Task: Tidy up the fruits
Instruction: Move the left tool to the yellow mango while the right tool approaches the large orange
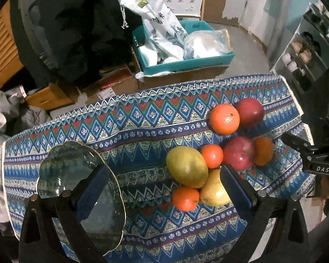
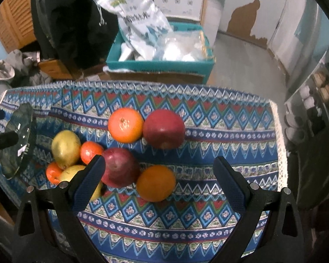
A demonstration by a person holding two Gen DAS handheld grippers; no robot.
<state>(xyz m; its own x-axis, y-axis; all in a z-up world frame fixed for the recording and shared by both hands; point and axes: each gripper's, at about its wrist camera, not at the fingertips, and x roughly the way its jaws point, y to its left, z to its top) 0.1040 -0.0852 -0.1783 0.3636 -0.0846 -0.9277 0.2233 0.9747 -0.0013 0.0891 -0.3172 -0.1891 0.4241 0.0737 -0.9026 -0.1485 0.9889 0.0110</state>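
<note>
Glass plate [image 1: 61, 171], tabletop's left edge: empty. Eight fruits [image 2: 120, 166] loose, none sorted. Left gripper [image 1: 162, 188], right gripper [image 2: 160, 177]: jaws apart, holding nothing.

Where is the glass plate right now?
The glass plate lies on the patterned tablecloth, left of the fruit pile, nearest the yellow-green mango; the left gripper hovers over its edge.

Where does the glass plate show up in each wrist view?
Left wrist: glass plate, lower left, partly behind the left hand-held gripper.
Right wrist: far left edge, seen edge-on.
Shared landmark: the big yellow-green fruit lies beside it.
</note>
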